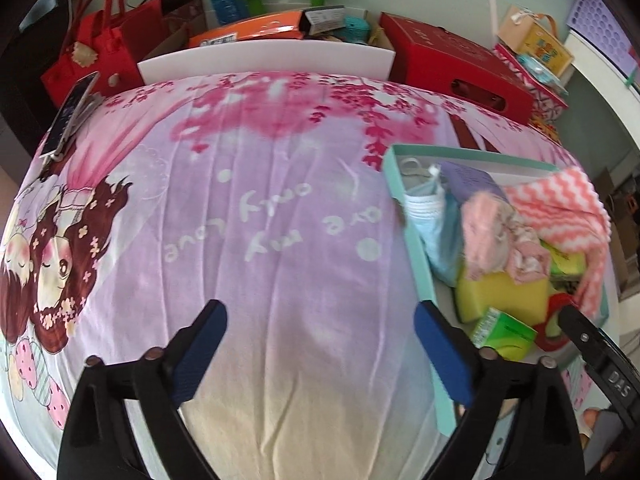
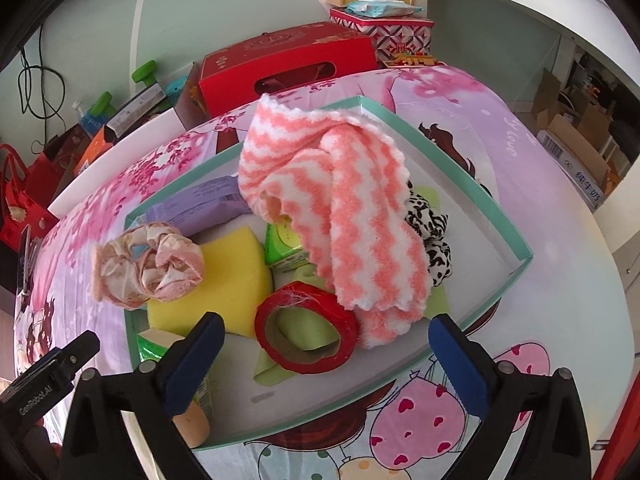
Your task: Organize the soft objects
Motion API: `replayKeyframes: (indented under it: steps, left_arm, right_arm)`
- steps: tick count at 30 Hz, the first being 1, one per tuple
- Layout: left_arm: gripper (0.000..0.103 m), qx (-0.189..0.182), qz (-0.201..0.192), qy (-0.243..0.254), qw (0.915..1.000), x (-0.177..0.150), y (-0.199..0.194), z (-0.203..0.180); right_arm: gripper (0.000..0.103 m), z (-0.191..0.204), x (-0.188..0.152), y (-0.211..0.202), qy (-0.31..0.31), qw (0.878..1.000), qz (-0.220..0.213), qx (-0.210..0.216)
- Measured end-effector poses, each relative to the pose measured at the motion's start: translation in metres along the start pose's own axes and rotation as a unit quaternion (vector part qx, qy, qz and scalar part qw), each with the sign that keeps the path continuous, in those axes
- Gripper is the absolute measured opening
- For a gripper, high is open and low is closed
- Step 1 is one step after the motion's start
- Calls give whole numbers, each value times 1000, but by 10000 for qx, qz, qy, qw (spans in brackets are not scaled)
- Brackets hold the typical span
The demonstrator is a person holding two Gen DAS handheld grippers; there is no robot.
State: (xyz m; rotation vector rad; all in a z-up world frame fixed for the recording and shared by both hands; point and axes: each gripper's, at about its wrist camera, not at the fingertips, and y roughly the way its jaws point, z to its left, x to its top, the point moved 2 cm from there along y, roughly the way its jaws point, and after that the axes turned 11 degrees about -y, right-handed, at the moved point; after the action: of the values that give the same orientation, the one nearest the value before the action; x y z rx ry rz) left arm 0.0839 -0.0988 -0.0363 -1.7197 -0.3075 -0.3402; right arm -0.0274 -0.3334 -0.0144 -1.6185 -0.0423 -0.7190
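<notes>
Both grippers are directed steeply downward over a bed covered by a pink-and-lilac cartoon-print sheet. The left gripper is held above bare sheet, its blue-padded jaws spread wide, with nothing gripped or touched. The right gripper is held over the near edge of a shallow teal-rimmed cardboard box; its jaws are likewise spread wide and empty, a red roll of tape lying below the gap without contact.

The soft objects are gathered inside the box: a coral-and-white zigzag fleece cloth is draped over the middle, a crumpled pale pink fabric bundle rests on a yellow sponge block at the left, and a black-and-white spotted fabric piece lies at the right, largely hidden by the cloth. A lilac soft packet lies at the far left corner. A green carton is partly covered by the cloth.

In the left wrist view the box is cut off at the right, and a light blue item inside it is too blurred to identify. A red gift box stands beyond the bed.
</notes>
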Motion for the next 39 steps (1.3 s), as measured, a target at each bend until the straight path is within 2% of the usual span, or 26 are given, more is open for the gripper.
replayKeyframes:
  steps: [7,17,26,31,39]
  left_arm:
    - [99,26,-73,-155,9999,3,-1,7]
    - [99,170,-284,77,9994,7,-11,1]
    - [99,772,-431,-283,9957,11,-20,22]
    - [99,935,-503,-271,9940,7,-27,35]
    - [99,1075,-275,-297,9934,-14,-30,59]
  right_arm:
    - [103,6,3,-5,-85,9999,-136,12]
    - [103,26,7,-14,-450,9986,-259,-103]
    - [103,52,5,-18,-866,9958,-249,-146]
    - [103,68,-2,-24,-1090,9936,-280,-93]
    - [103,85,-17,-27,-1321,9910,-211,-29]
